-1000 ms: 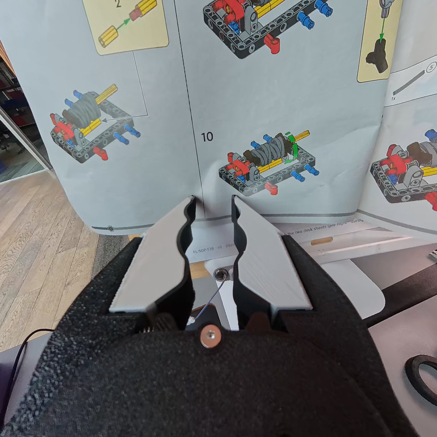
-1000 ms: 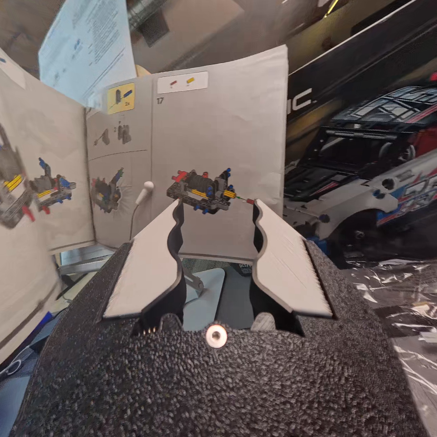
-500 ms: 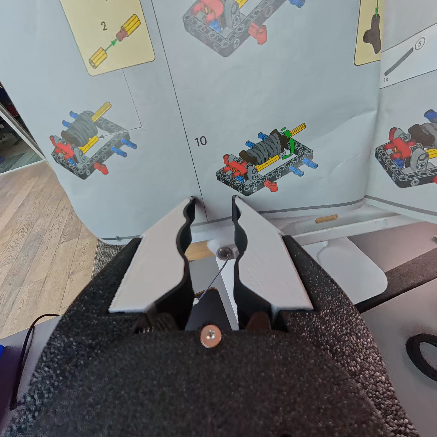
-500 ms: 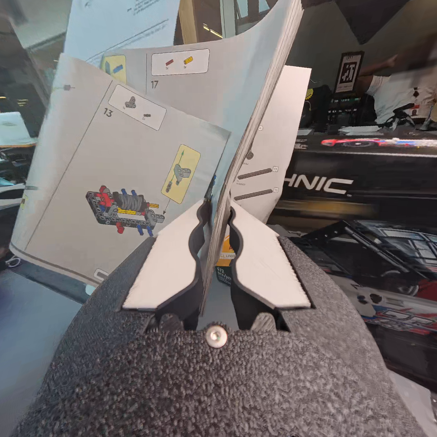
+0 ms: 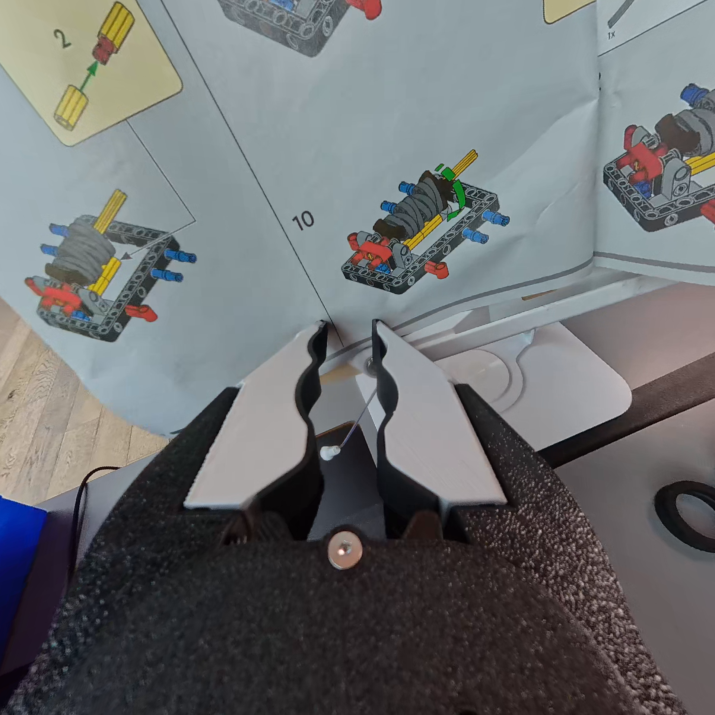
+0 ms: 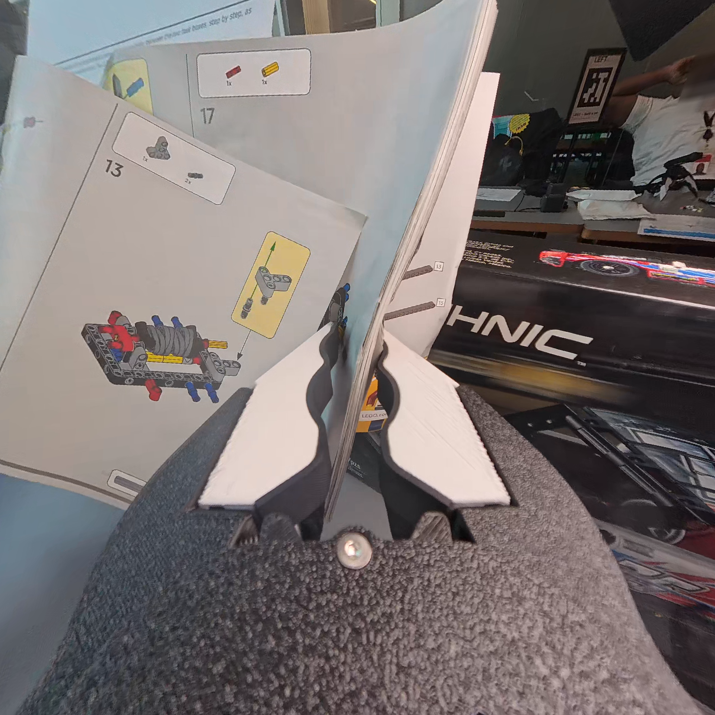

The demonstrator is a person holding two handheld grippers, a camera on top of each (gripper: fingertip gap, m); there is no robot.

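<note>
Two sets of jaws to call. On the right gripper (image 6: 356,332): clenched edge-on around a thick sheaf of the instruction booklet (image 6: 425,193), with the sheaf standing up between the fingers and curling away leftward at the top. Fanned out loose to the left of that, held by nothing: a single page (image 6: 174,271) with a step drawing. Lying behind on the right: a black box (image 6: 580,309) printed with a racing car. On the left gripper (image 5: 349,323): parted a little and gripping nothing, with the tips just short of the lower edge of the booklet's open spread (image 5: 348,116), propped above a white stand base (image 5: 541,387). Down between those fingers: a thin wire with a white tip (image 5: 329,452). Off to the right on the desk: a black ring (image 5: 688,518). Now the risk, as a judgement only: could slip or tear at the pinch, with the grip near the lower corner and all that tall paper bowing above; could crease the loose page on any wide swing; could snag the wire on the left side. Against half a second ago: same clench on the right, merely closer in. Against a full second ago: parted wide then, gripping nothing. On the left: nearer the spread and more tilted, same gap, with the wire's white tip newly in sight.
</note>
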